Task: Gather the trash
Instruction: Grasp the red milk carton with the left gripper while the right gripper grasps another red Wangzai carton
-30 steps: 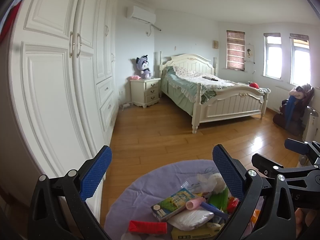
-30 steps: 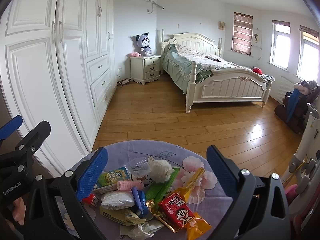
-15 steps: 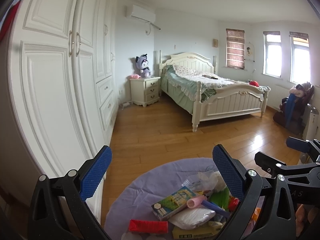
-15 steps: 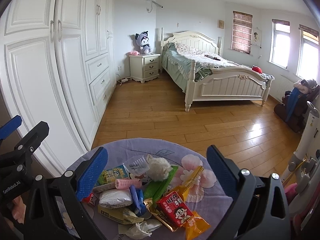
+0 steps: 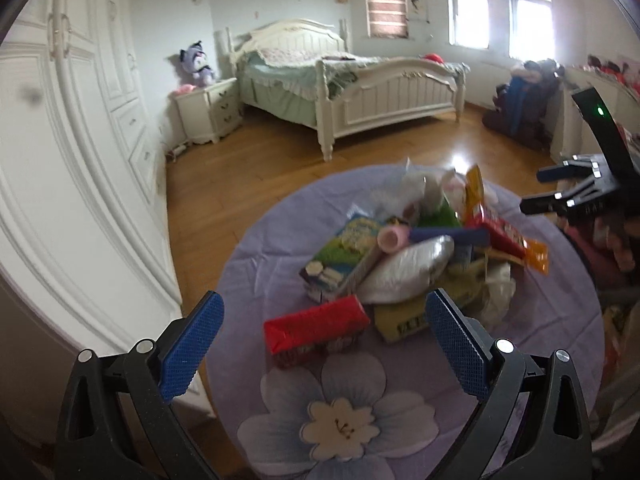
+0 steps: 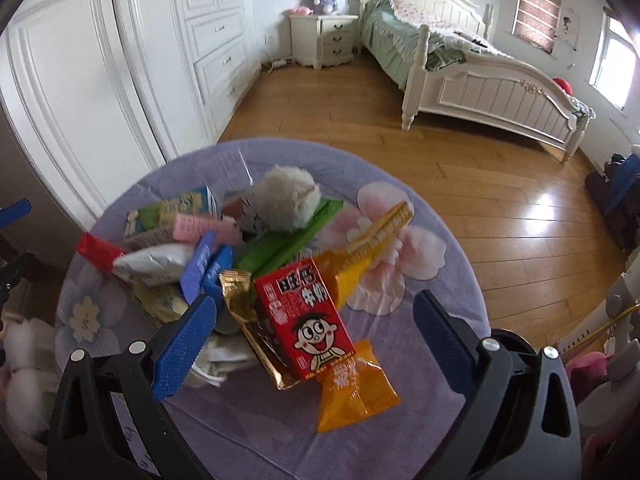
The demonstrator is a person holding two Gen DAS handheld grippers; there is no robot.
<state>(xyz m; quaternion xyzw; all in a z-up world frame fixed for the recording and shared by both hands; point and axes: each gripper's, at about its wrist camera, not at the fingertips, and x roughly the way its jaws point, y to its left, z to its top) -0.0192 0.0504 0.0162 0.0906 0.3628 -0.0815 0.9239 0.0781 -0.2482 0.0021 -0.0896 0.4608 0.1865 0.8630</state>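
Two grippers, left (image 5: 324,356) and right (image 6: 312,344), hang spread wide and empty; the red carton (image 6: 304,320) lies low-centre in frame between the right's jaws, long axis pointing away.

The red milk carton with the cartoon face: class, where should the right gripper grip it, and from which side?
Grip the red milk carton across its two long side edges, coming from above. It lies flat, face up atop the pile, between the open right gripper.
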